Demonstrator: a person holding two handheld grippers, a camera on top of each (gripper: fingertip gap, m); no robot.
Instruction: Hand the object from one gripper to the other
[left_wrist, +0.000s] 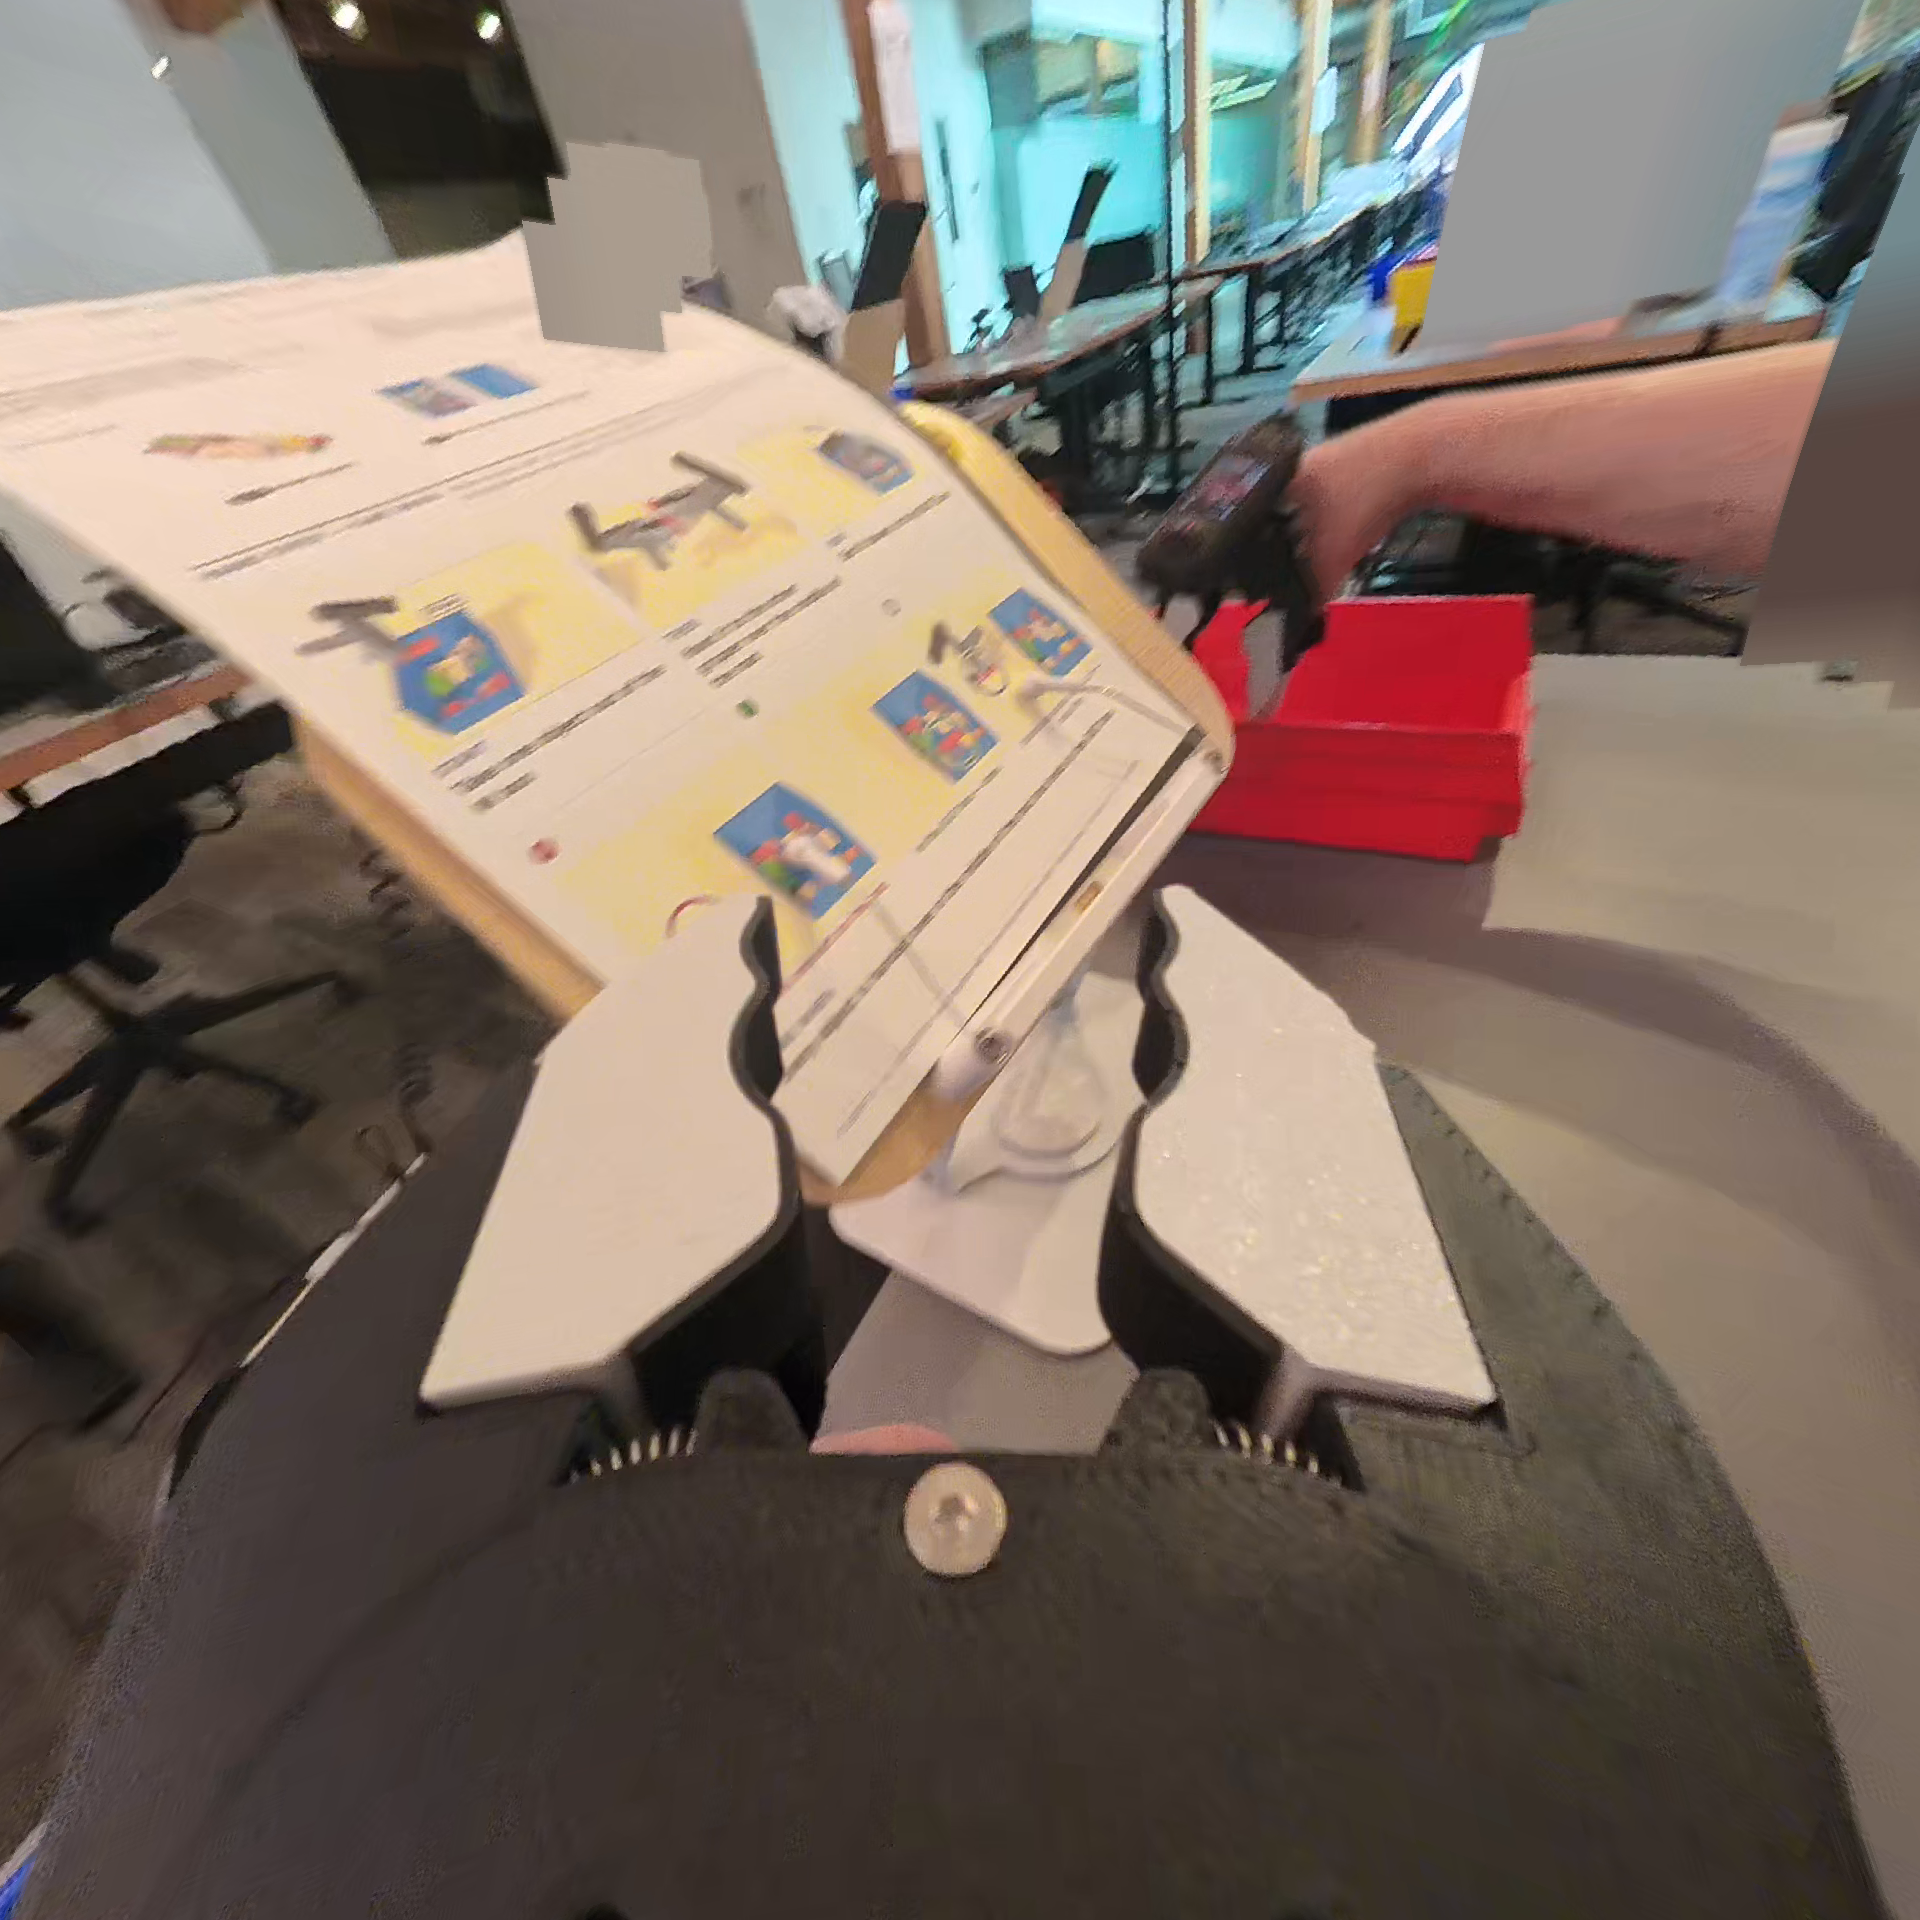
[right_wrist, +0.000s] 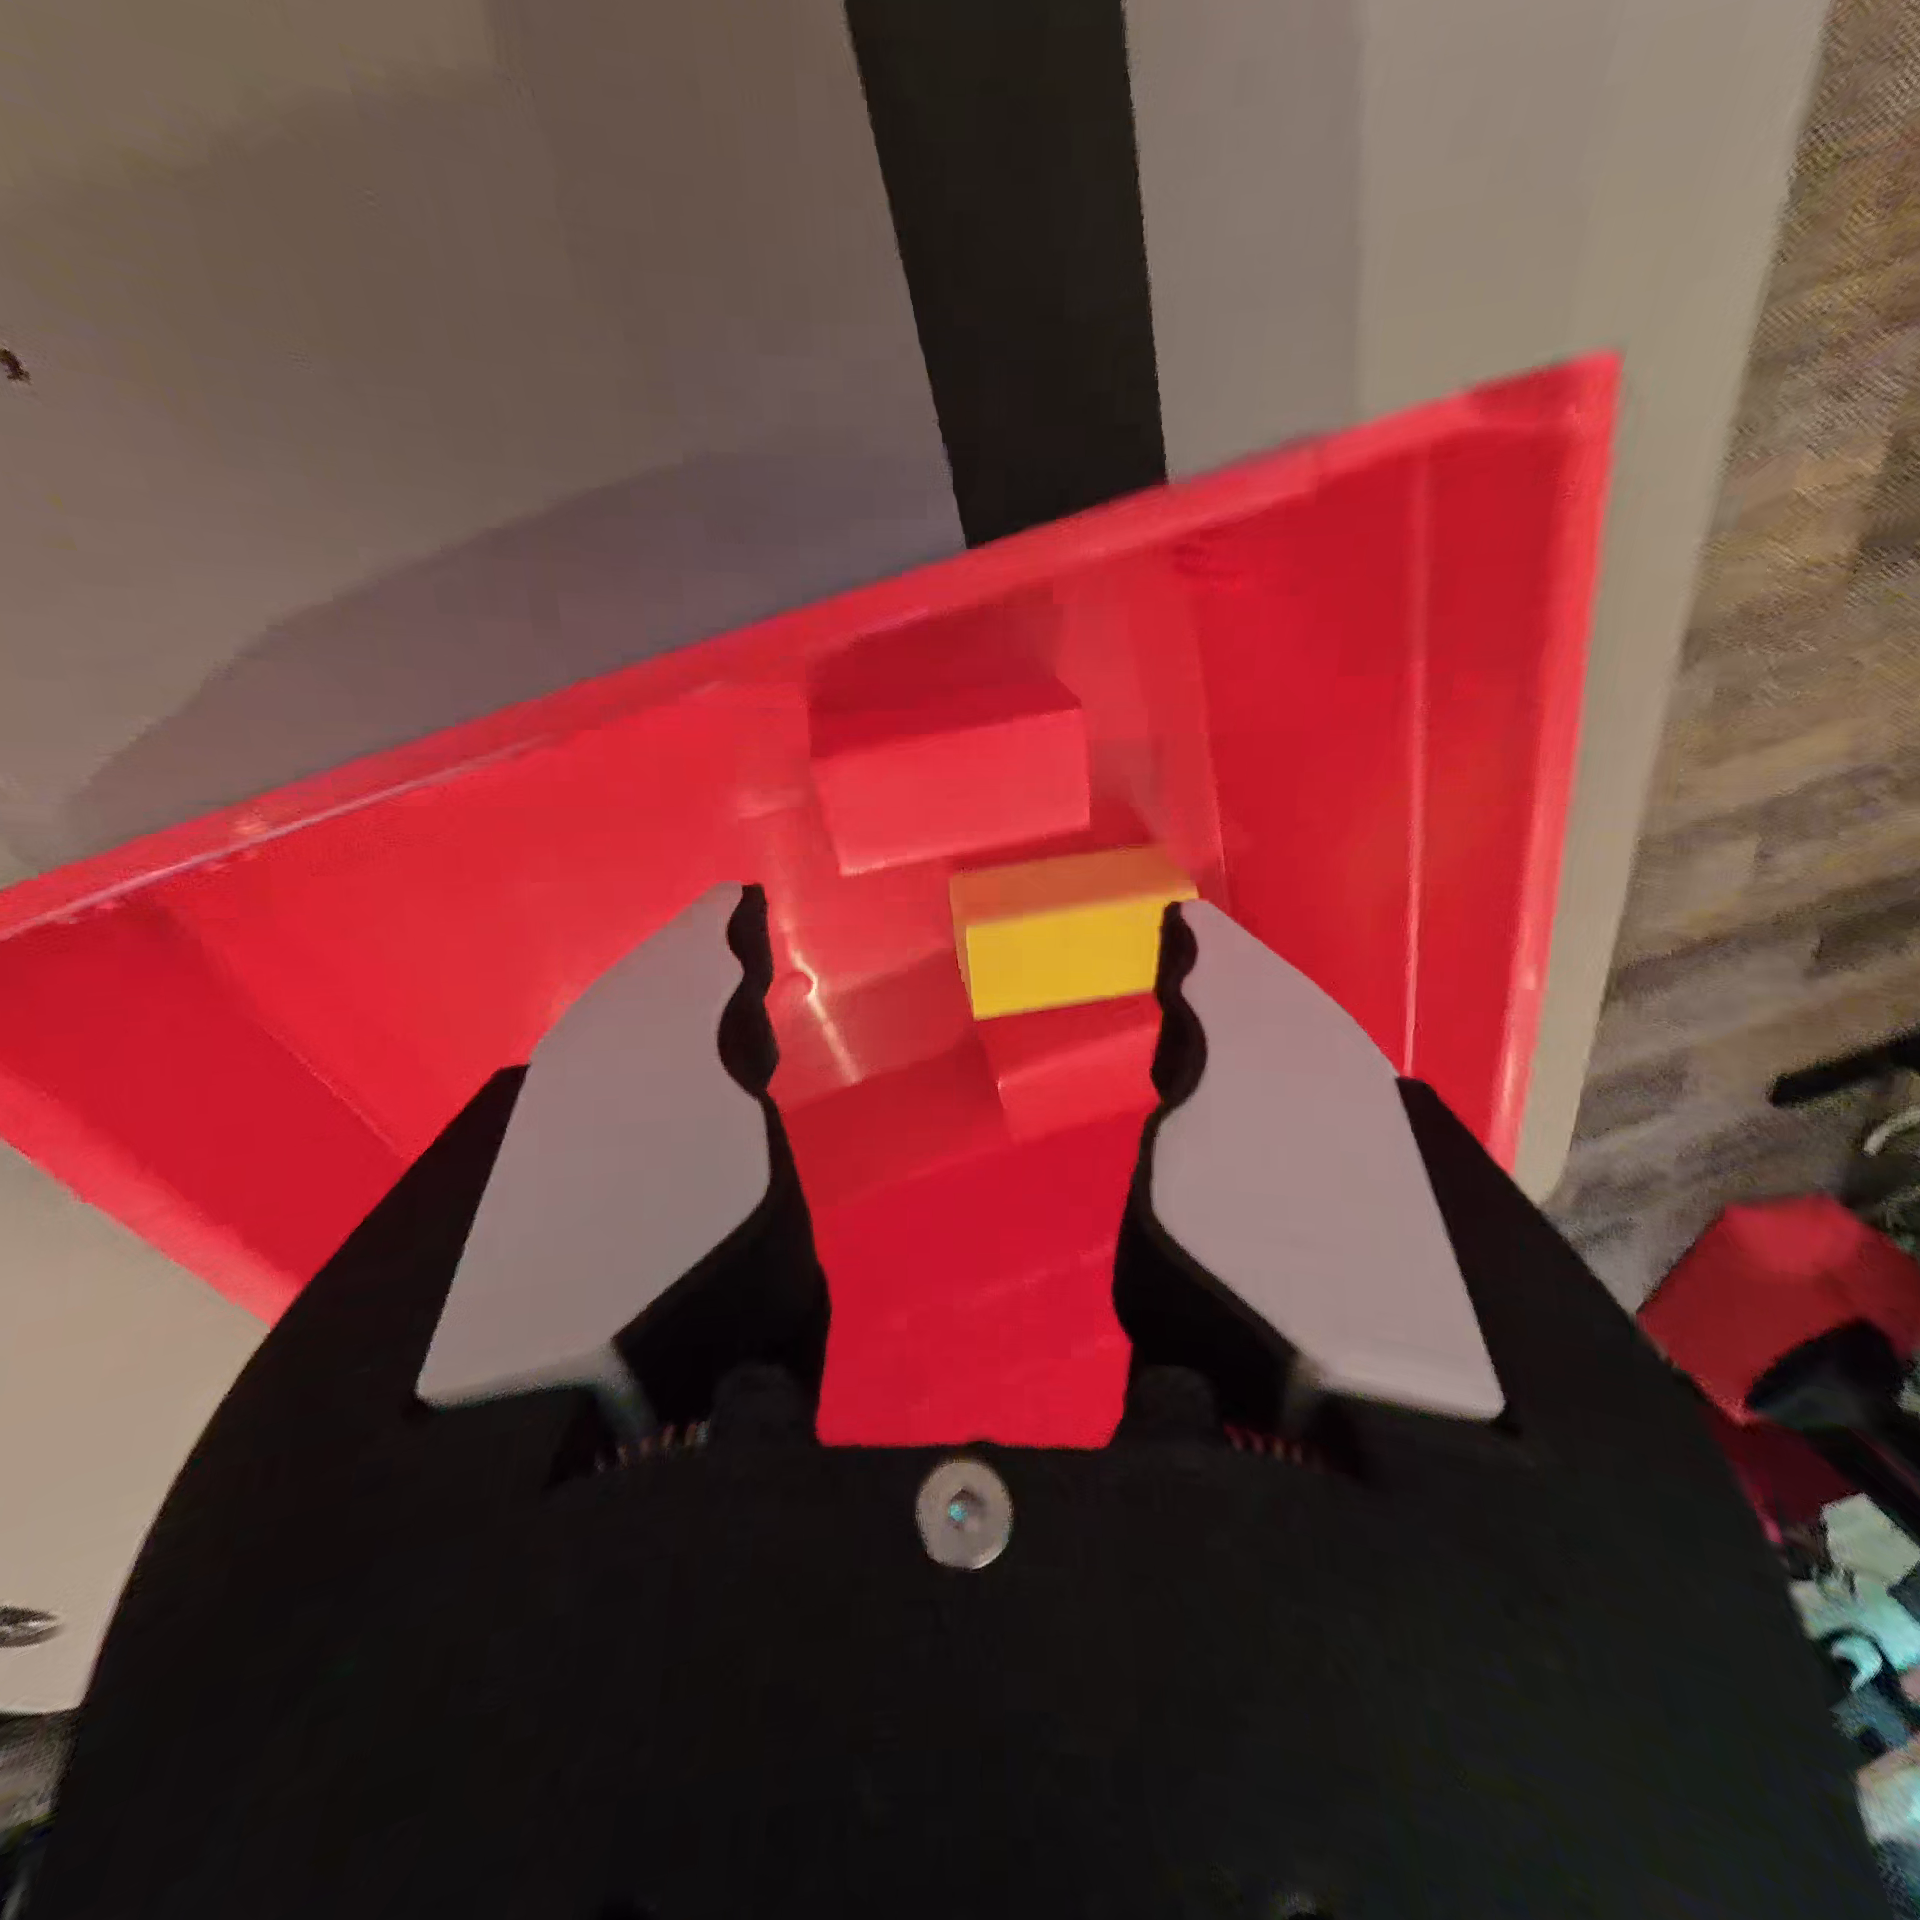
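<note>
In the right wrist view my right gripper is open above a red bin. A yellow block lies in the bin just by the right fingertip; the left fingertip stands well clear of it, so nothing is gripped. A red block lies behind it and another red block lies below it. In the left wrist view my left gripper is open and empty. Far off it shows the right gripper, held by a hand, over the red bin.
A printed instruction sheet on a wooden board with a clear stand rises right in front of the left fingers. The bin sits on a grey table. A black office chair stands on the floor at left. A black strip crosses the table. My right fingertips sit around 55 centimeters from my left ones. The left gripper is farther from the red block, some 55 centimeters, than the right, some 5 centimeters.
</note>
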